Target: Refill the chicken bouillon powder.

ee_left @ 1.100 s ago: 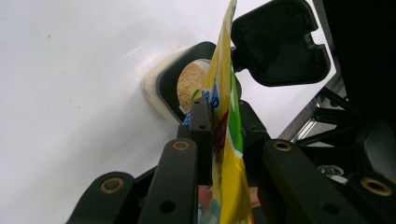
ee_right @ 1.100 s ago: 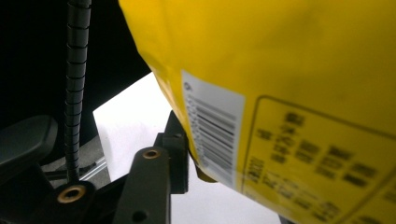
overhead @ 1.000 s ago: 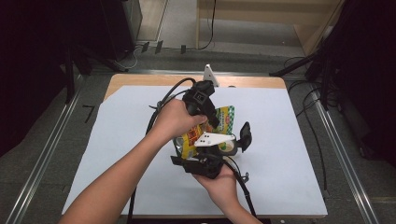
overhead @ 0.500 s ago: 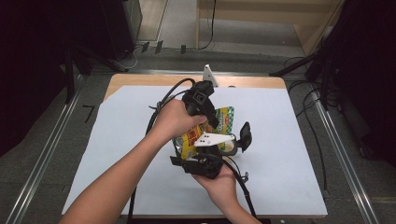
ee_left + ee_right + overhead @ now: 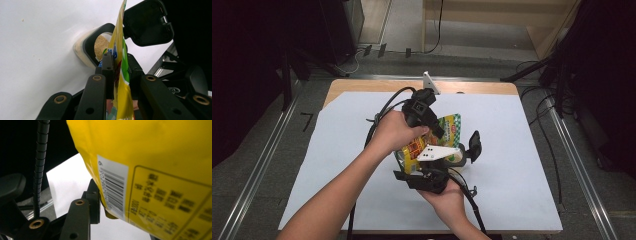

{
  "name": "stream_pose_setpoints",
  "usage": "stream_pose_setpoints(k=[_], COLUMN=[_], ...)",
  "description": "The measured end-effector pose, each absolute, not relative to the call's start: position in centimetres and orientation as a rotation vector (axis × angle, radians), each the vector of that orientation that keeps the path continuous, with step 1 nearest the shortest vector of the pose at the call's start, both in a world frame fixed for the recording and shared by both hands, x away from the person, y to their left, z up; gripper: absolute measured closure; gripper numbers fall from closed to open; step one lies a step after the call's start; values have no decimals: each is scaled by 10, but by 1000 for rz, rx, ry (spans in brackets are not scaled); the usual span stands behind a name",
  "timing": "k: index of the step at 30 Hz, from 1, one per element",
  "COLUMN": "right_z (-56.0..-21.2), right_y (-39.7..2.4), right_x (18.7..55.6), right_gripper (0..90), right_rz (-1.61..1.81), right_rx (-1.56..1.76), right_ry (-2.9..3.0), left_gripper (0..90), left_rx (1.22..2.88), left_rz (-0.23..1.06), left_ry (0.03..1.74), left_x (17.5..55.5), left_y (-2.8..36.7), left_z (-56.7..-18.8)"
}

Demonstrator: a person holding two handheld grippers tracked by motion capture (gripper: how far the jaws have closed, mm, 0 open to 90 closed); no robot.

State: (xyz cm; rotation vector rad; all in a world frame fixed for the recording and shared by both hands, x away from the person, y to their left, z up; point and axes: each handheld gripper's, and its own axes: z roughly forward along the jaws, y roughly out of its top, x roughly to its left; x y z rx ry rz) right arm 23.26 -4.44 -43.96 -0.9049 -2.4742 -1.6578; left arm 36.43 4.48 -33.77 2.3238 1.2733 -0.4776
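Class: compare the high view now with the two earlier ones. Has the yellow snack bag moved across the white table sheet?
No. The yellow snack bag sits at the same spot against the white sheet, tilted over the open container.

Your wooden table (image 5: 362, 86) is covered by a white sheet (image 5: 522, 165). On the sheet stands an open container (image 5: 86, 47) of tan powder, black lid (image 5: 147, 22) flipped back.

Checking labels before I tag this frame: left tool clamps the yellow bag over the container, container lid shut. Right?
Not quite. The container is open: its black lid is flipped back and the tan powder inside shows, as the left gripper view makes plain. The rest holds: the left tool is clamped on the yellow bag above the container.
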Motion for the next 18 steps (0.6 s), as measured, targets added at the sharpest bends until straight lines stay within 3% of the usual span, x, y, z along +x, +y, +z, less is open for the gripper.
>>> stream_pose_setpoints(k=[18], right_z=[-458], right_y=[-37], right_x=[224], right_gripper=[641], right_rz=[-1600], right_rx=[-776], right_ry=[-2668], left_gripper=[812], left_rx=[2175], left_rz=[-497], left_ry=[1137], left_x=[350], left_y=[83], left_z=[-365])
